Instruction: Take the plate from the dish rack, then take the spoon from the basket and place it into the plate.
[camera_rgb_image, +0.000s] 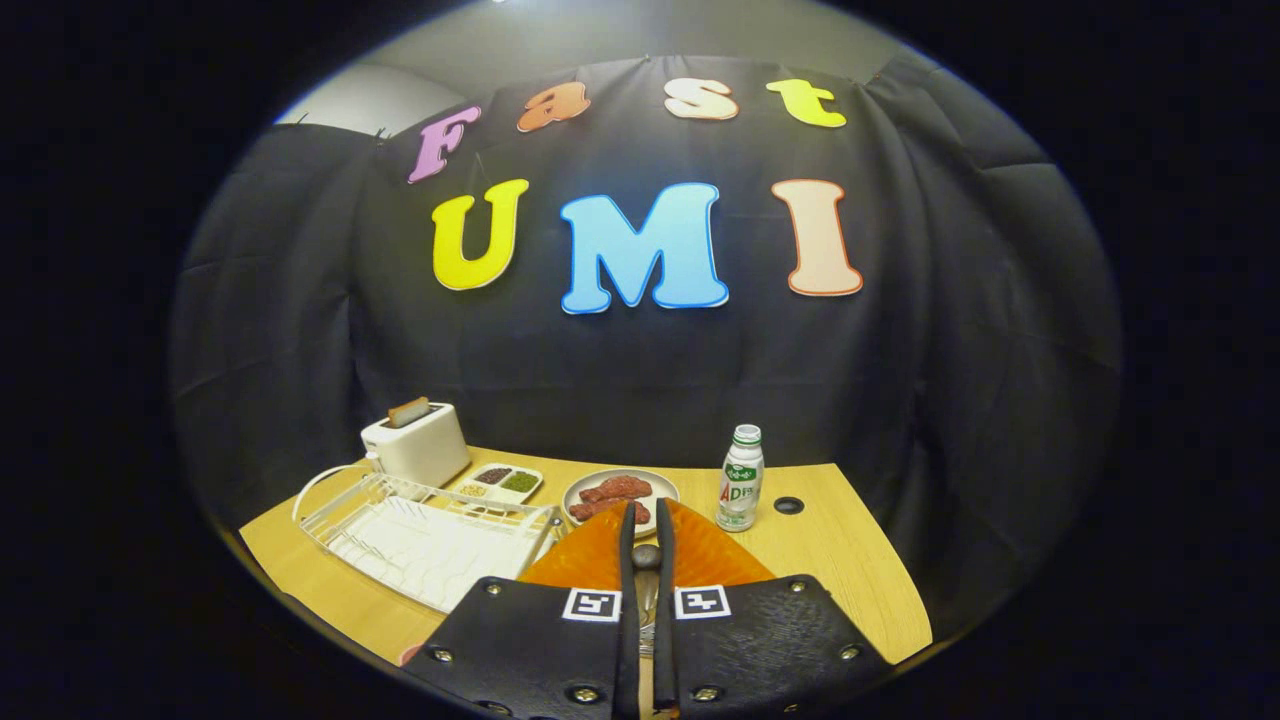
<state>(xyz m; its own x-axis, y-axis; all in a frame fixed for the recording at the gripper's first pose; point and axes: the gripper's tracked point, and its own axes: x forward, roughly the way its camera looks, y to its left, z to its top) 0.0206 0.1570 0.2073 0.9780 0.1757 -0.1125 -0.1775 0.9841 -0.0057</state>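
Holding its two fingers almost closed, the claw (647, 545) is gripping a slim metal spoon (647, 560), whose rounded end is showing in the narrow gap between the fingers while its handle is running back toward the camera. Both fingers seem to be pressing on it, though the contact itself is too small to see plainly. Directly under and just beyond the fingers, an orange translucent ribbed plate (585, 560) is lying on the light wooden tabletop (850, 560), already out of the white wire dish rack (420, 535) sitting to its left. The step in hand appears to be setting the spoon into that plate. Doing it well is calling for lowering the spoon until it is nearly resting on the plate's middle, then easing the fingers apart gently so it is not bouncing or sliding over the rim. Farther off, a pale round dish of reddish meat pieces (620, 492) and a small white-and-green bottle (741, 482) are standing close beyond the plate, so keeping the release well short of them is looking wise.
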